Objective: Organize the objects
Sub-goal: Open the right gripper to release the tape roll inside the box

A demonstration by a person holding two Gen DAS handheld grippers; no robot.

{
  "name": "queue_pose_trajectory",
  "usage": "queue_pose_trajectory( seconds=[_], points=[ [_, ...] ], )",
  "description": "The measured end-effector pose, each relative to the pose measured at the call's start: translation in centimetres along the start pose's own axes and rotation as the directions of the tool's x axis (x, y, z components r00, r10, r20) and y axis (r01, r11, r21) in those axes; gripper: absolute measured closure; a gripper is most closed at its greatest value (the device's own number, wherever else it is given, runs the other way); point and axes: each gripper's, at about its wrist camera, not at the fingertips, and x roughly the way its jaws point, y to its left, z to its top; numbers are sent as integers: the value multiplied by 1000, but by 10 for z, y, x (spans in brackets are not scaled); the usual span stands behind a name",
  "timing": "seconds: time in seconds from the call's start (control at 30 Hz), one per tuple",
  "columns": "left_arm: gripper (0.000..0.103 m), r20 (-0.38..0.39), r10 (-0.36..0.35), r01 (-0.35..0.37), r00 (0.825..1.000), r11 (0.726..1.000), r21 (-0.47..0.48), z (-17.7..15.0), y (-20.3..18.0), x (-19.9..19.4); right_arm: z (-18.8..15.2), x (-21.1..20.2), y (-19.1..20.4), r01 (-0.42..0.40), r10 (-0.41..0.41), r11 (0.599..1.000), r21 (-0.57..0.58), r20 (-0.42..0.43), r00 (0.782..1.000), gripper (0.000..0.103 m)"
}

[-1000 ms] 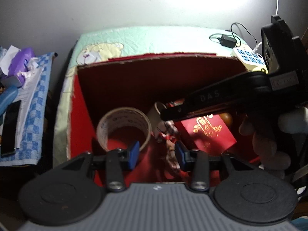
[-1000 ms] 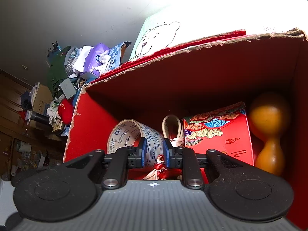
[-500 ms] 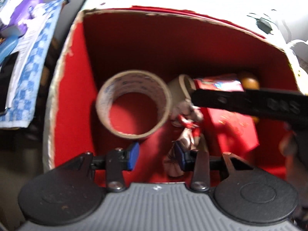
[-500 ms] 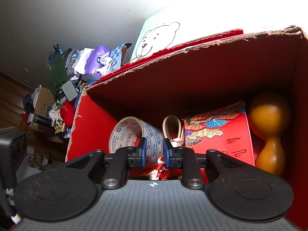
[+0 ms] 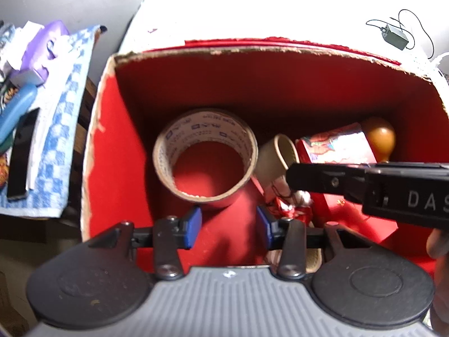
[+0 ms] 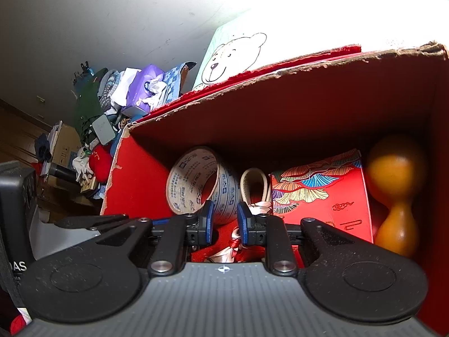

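Observation:
A red cardboard box (image 5: 112,151) (image 6: 134,174) holds a big tape roll (image 5: 204,154) (image 6: 196,182), a small beige roll (image 5: 276,154) (image 6: 254,185), a red patterned packet (image 5: 339,151) (image 6: 322,193), an orange gourd (image 5: 378,137) (image 6: 395,185) and a red-and-white tassel (image 5: 289,207) (image 6: 235,244). My left gripper (image 5: 228,224) is open and empty above the box floor, just in front of the big roll. My right gripper (image 6: 223,221) has its jaws a small gap apart with nothing between them, over the tassel; in the left wrist view its black body (image 5: 350,182) reaches in from the right.
The box sits on a bear-print cloth (image 6: 233,53). To the left a blue checked towel (image 5: 59,129) carries a purple tissue pack (image 5: 45,47) (image 6: 143,87), a black phone (image 5: 21,157) and other clutter. A black adapter with cable (image 5: 395,35) lies at the back right.
My left gripper has risen and tilted down over the box, so the view now looks into it from above. The right gripper has barely moved.

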Motion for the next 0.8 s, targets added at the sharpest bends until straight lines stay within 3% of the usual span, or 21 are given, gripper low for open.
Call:
queue_pose_trajectory(
  seconds=[0.5,0.8],
  points=[
    [56,11,4,-4,1000,1000,6,-1,-2,-1,-1,1,-2,19,-19,1000,11,9,1000,81],
    [50,30,23,-23,999,1000,6,-3,-3,-3,-1,2,-3,23,-23,1000,15,9,1000,81]
  ],
)
